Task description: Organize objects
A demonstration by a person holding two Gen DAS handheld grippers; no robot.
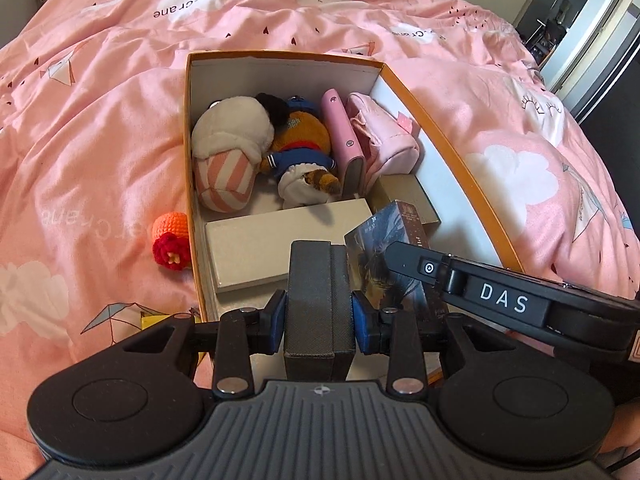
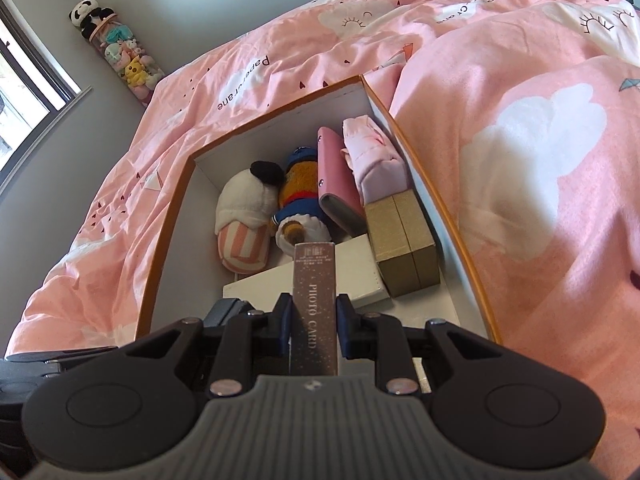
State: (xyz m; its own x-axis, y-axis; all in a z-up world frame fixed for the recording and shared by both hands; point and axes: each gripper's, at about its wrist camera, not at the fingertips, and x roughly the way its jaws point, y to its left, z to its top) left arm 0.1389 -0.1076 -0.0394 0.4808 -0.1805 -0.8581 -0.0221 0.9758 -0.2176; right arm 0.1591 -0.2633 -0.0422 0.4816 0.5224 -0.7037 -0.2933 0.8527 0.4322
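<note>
Two readable labels — "PHOTO CARD" box [image 2: 313, 320], "Papercrane" duvet [image 2: 520, 160]

Bare box floor [image 2: 432, 300] beside gold case [image 2: 404, 240]; plush toys [image 2: 256, 216] crowding far end.

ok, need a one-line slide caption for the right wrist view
Right claw holds a photo card box over an orange-rimmed storage box already packed with plush toys, on a pink duvet.

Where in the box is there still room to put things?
Bare box floor lies between the gold box and the orange box's right wall. The white flat box has a bare top. The far end is packed with plush toys, pink wallet and pouch.
</note>
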